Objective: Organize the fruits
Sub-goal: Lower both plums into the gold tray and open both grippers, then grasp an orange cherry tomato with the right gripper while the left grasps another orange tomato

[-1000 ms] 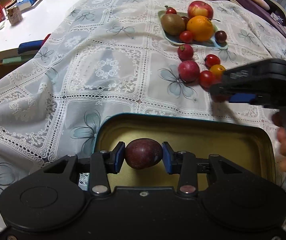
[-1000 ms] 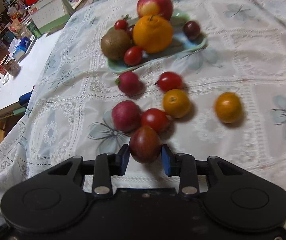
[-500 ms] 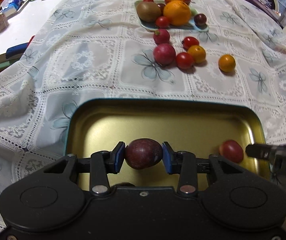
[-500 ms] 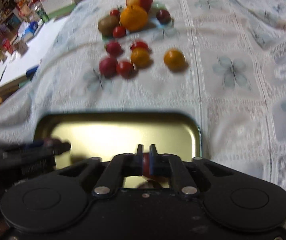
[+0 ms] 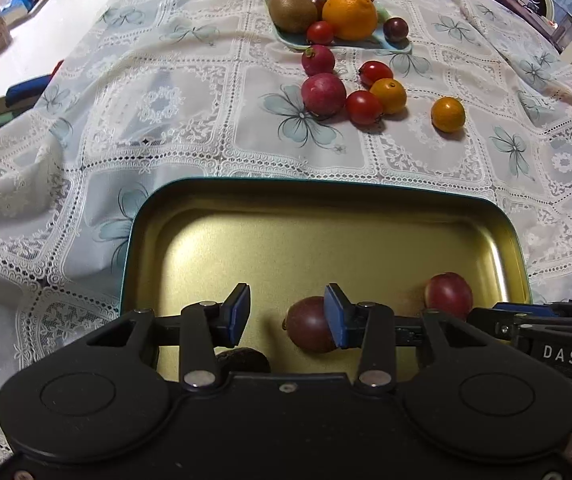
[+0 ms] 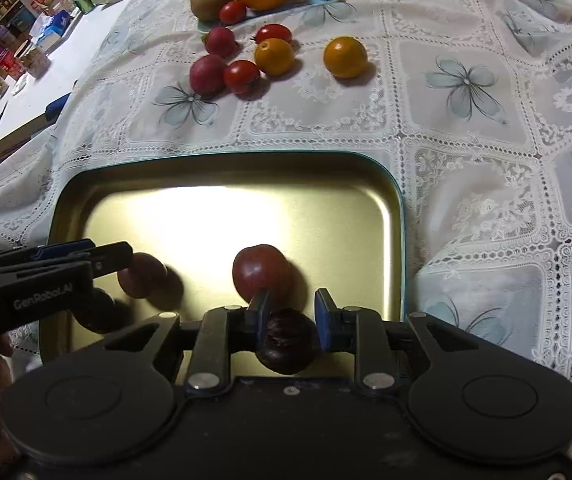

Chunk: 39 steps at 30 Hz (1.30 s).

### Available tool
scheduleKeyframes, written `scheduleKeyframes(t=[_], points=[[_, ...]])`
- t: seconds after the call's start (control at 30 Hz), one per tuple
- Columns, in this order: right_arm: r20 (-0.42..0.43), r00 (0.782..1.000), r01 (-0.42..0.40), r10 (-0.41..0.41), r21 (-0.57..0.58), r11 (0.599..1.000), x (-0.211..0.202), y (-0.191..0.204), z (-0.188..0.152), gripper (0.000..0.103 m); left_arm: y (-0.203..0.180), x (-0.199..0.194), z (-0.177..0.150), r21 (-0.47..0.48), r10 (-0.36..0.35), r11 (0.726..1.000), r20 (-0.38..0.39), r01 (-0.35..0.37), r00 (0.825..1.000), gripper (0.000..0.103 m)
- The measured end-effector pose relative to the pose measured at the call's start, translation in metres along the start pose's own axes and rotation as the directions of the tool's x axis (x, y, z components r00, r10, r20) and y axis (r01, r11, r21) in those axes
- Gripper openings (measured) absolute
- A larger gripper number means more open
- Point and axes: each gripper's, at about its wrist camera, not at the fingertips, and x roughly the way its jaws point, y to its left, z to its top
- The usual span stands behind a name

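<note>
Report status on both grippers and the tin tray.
Left gripper open, jaws just widened, dark plum released. Right gripper open, just reopened, over the gold tray. Red plum down. Nothing blocking.

Both wrist cameras look steeply down, close over the gold tray (image 5: pixel 365 196) (image 6: pixel 399 216). Each shows the loose fruit at the frame's top.
</note>
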Motion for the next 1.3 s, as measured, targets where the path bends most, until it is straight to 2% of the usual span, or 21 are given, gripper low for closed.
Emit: scheduleKeyframes(t=[0.33,0.63,0.83,1.3], points=[[0.000,1.000,0.018,-0.018,0.020,1.000,0.000,-0.004,0.005,0.028,-0.001,-0.005,0.003,0.019,0.010,1.000,0.007,-0.010,1.000,0.049],[0.020,0.999,0.041,-0.042,0.059,0.997,-0.003,-0.011,0.025,0.031,-0.002,-0.008,0.025,0.034,0.029,0.999,0.030,-0.030,0.999,0.049],[0.065,0.996,0.057,-0.063,0.092,0.994,-0.004,-0.018,0.053,0.032,-0.004,-0.006,0.048,0.035,0.035,0.999,0.044,-0.036,0.998,0.049],[0.139,0.985,0.068,-0.098,0.210,0.975,0.006,-0.032,0.141,0.032,-0.014,0.009,0.106,0.046,0.039,0.998,0.063,-0.041,0.997,0.049]])
